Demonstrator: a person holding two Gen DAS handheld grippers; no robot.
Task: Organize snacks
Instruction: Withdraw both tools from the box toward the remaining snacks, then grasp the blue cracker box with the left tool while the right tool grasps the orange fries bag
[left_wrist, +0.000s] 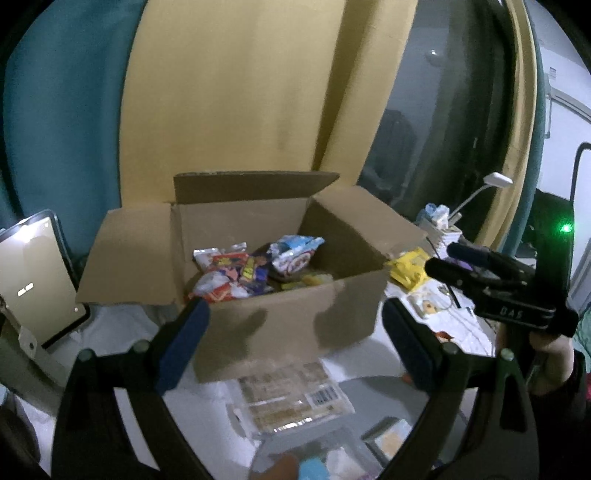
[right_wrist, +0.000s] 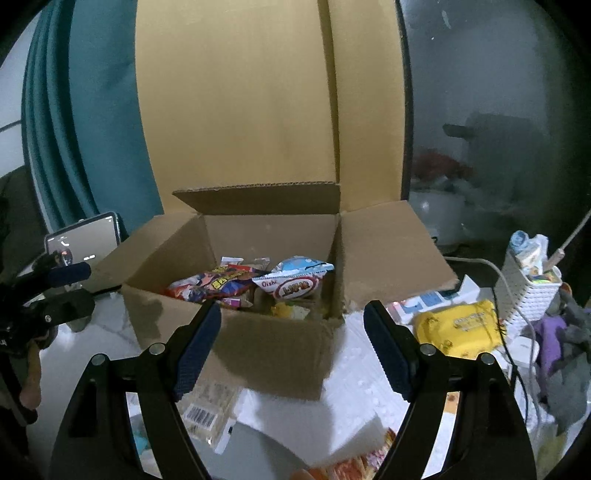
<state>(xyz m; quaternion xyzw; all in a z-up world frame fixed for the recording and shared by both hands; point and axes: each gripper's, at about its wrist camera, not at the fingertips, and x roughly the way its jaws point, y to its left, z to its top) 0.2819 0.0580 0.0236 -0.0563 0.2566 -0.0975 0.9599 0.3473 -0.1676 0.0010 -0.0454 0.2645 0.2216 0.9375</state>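
An open cardboard box (left_wrist: 280, 325) (right_wrist: 266, 347) stands on the white table, with several snack bags inside. Among them are a white and blue Oishi bag (right_wrist: 295, 284) (left_wrist: 295, 254) and a red and blue bag (right_wrist: 218, 284) (left_wrist: 236, 277). My left gripper (left_wrist: 295, 343) hovers open in front of the box's near wall with nothing between its fingers. My right gripper (right_wrist: 293, 349) is likewise open and empty before the box. A clear pack of biscuits with a barcode (left_wrist: 291, 398) (right_wrist: 207, 410) lies on the table just below both grippers.
A yellow pack (right_wrist: 458, 325) (left_wrist: 410, 269) and a white basket (right_wrist: 532, 295) with small items sit right of the box. A lit phone (left_wrist: 40, 288) (right_wrist: 85, 236) leans at the left. Orange packets (right_wrist: 343, 469) lie near the front edge. Curtains hang behind.
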